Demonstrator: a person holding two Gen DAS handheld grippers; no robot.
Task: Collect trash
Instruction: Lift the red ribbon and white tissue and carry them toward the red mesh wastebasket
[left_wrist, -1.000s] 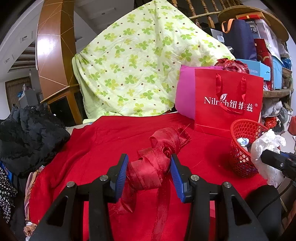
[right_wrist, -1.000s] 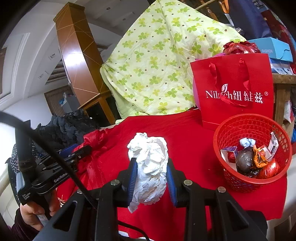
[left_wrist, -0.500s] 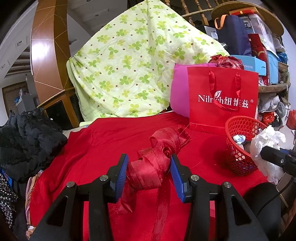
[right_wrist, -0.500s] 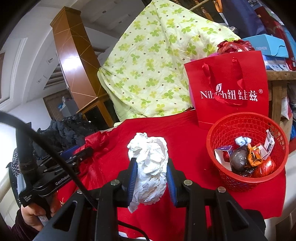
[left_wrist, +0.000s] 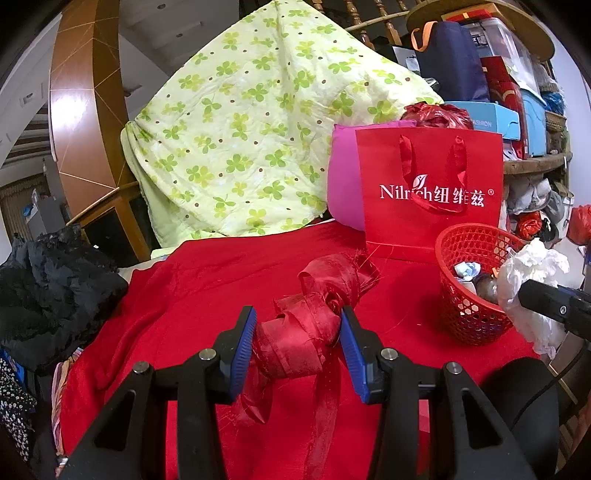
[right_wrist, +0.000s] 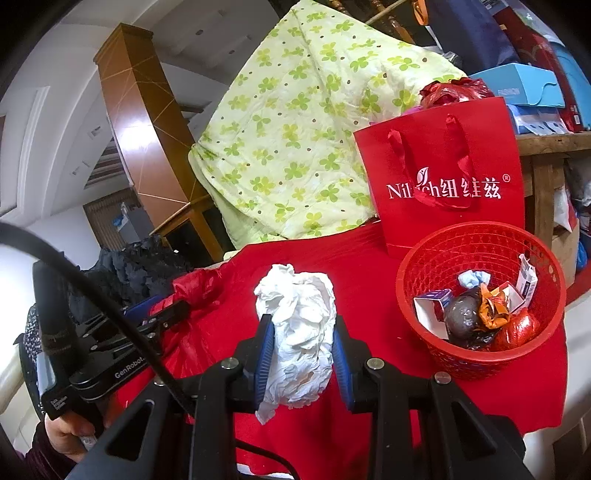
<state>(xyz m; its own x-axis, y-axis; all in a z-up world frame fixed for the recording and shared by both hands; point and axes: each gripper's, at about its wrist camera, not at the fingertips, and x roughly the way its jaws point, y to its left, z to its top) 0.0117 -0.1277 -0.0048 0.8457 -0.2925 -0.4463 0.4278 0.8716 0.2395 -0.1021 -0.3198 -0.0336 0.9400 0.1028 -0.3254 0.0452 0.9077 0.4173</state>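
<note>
two pieces of trash are held clear of the red cloth (left_wrist: 207, 280), apparently for carrying to the red basket (right_wrist: 480, 354). right gripper (right_wrist: 301, 354) is clamped on a crumpled white tissue (right_wrist: 299, 325); the basket, already holding wrappers, lies at its two o'clock, near. left gripper (left_wrist: 297, 349) grips a bundle of red ribbon (left_wrist: 306, 332); the basket sits at its two o'clock, farther off.

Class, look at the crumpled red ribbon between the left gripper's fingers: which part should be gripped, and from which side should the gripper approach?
Grip the thick bunched middle of the red ribbon, where its loops pile up, not the thin tails trailing below. Come from the near side, roughly level along the red cloth, so the jaws of the left gripper squeeze the bundle from left and right, as they do now.
</note>
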